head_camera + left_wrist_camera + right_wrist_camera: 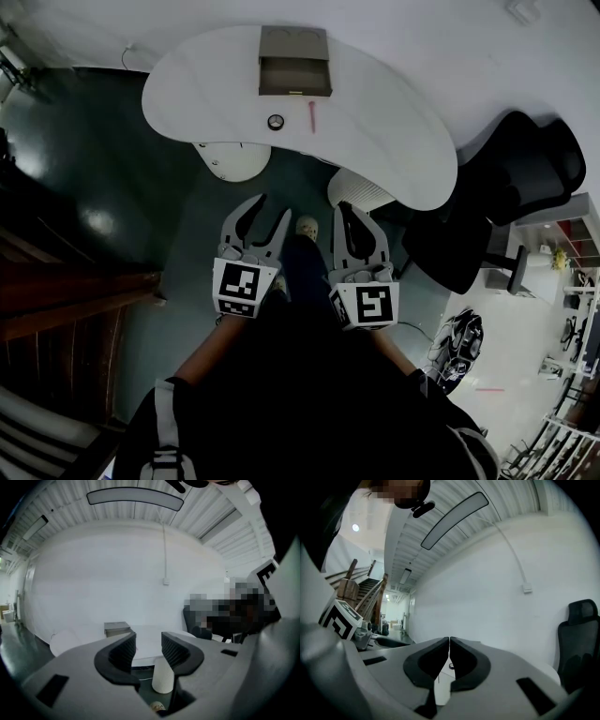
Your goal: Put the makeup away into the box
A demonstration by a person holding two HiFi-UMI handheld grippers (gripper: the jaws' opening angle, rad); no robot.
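Observation:
A grey box [293,61] with its drawer pulled out stands at the far side of a white curved table [394,131]. In front of it lie a small round compact [276,121] and a pink stick [312,116]. Both grippers hang short of the table's near edge, above the dark floor. My left gripper [272,208] is open with nothing between its jaws; in the left gripper view [148,641] the box [117,628] shows beyond them. My right gripper [349,208] is shut and empty [449,640], and the compact [451,666] shows below its tips.
Two white ribbed table pedestals [234,159] [361,190] stand under the table. A black office chair [506,187] is at the right, wooden stairs [56,281] at the left. The person's shoe [307,226] shows between the grippers.

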